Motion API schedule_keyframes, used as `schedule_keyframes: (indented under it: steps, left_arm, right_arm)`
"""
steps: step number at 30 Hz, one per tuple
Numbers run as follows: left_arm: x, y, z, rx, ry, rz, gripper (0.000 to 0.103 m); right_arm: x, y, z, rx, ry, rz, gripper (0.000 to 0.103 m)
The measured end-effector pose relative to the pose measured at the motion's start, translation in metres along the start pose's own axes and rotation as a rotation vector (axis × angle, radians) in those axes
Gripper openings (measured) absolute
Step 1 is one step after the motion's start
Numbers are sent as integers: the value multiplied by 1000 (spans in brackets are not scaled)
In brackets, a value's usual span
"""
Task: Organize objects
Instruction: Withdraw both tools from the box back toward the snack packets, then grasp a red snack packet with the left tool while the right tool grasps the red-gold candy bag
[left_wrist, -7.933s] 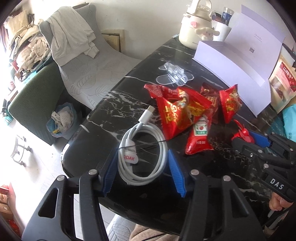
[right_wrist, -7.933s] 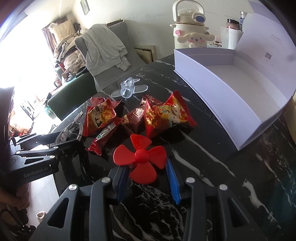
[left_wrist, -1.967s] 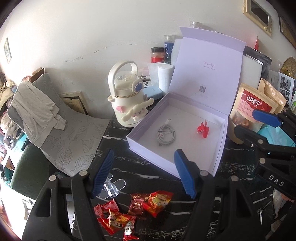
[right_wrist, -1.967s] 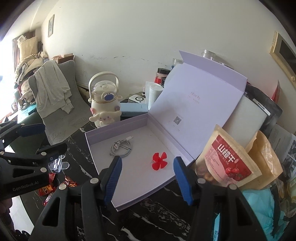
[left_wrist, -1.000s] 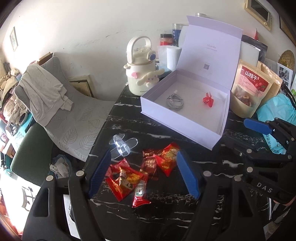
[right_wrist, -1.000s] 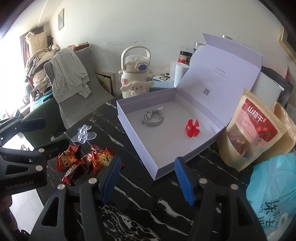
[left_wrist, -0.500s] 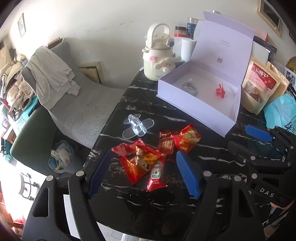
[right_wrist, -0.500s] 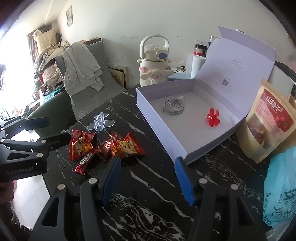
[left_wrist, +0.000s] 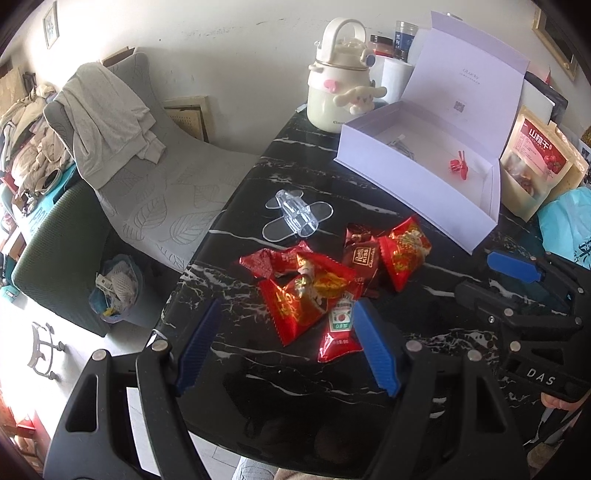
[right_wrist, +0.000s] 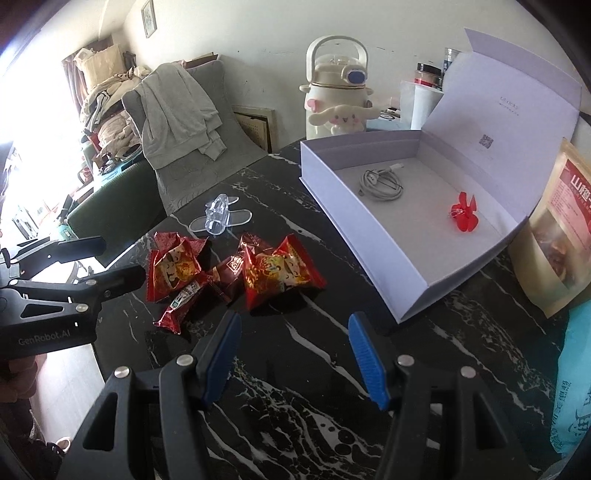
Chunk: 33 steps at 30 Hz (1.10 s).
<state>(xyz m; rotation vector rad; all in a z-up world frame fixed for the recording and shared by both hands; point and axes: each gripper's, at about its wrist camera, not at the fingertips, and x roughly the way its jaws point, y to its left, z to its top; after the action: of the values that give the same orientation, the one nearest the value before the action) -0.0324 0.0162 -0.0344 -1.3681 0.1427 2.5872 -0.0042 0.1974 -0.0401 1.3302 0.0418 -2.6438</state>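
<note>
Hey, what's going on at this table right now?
A person is tidying loose things into the open white box, holding tongs in each hand. A white cable and a red fan blade already lie inside. The left tongs and right tongs are both open and empty, hovering by the red snack packets and a clear plastic piece on the black table.

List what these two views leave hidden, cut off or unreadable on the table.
- Cable in the left wrist view: mostly hidden behind the box's front wall.
- Dark red packet in the right wrist view: partly covered by the other snack packets.
- Small print on the box lid: too small to read.
- Blue bag: cut off by the frame edge.
</note>
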Motion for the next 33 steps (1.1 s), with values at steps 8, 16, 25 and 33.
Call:
schedule_keyframes:
  steps: [8, 16, 25, 33]
  left_arm:
    - [21, 7, -2, -24, 45, -43, 72]
    - [45, 5, 2, -17, 92, -55, 76]
    - [62, 10, 7, -23, 113, -43, 76]
    - [75, 12, 11, -18, 125, -45, 76]
  right_arm:
    - [18, 0, 6, 7, 17, 11, 70]
    - [39, -3, 13, -6, 35, 42, 76]
    - [63, -2, 24, -38, 47, 47, 80]
    - [80, -6, 33, -31, 60, 82, 80]
